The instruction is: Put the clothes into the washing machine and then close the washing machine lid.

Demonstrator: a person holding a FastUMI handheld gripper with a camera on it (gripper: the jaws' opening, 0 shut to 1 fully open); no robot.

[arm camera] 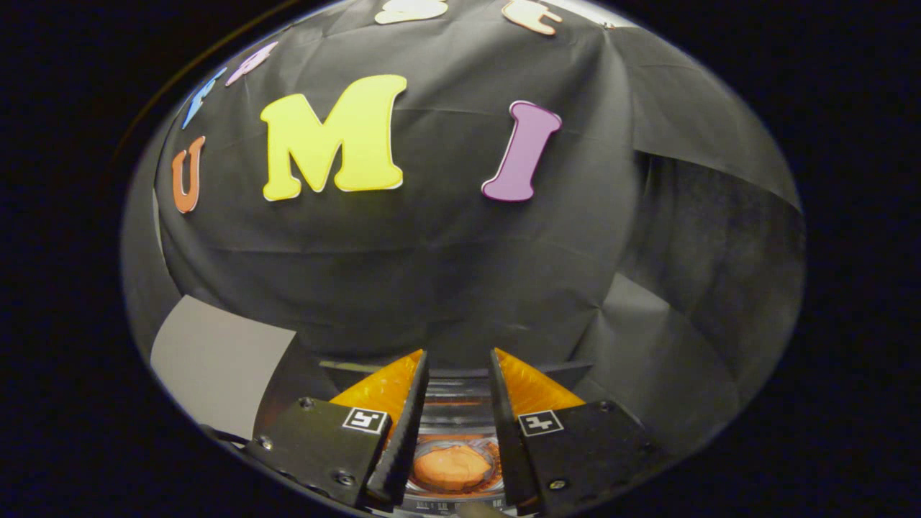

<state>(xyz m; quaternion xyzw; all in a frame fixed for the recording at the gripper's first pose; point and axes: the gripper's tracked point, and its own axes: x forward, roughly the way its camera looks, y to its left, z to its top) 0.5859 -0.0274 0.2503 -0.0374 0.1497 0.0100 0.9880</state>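
Off to the left of the jaws, beyond the left finger's mount, a pale flat panel [216,363] stands against the black cloth wall [446,273]; I cannot tell what it belongs to.

The gripper [458,374] is held with its fingers apart, a clear gap between them and nothing pressed by either one. The fingers [410,424] point forward at the wall, but the thing that matters lies under them.

Down through the gap, below and between the jaws, shows the washing machine [460,392], seen as a round opening with a clear, ringed rim. Inside it sits an orange bundle, the clothes [451,466], lying low in the drum [492,457] and roughly centred between the two fingers. It looks rounded, a little wider across the gap than along it, so it has no strong long axis to line up with.

By that reading the clothes are already in the machine, and the lid is the step left. The lid itself cannot be made out for certain; a dark ledge [568,370] just ahead of the fingertips, running rightwards, may be part of it or of the machine's back edge.

To the right of the jaws the cloth wall hangs in folds
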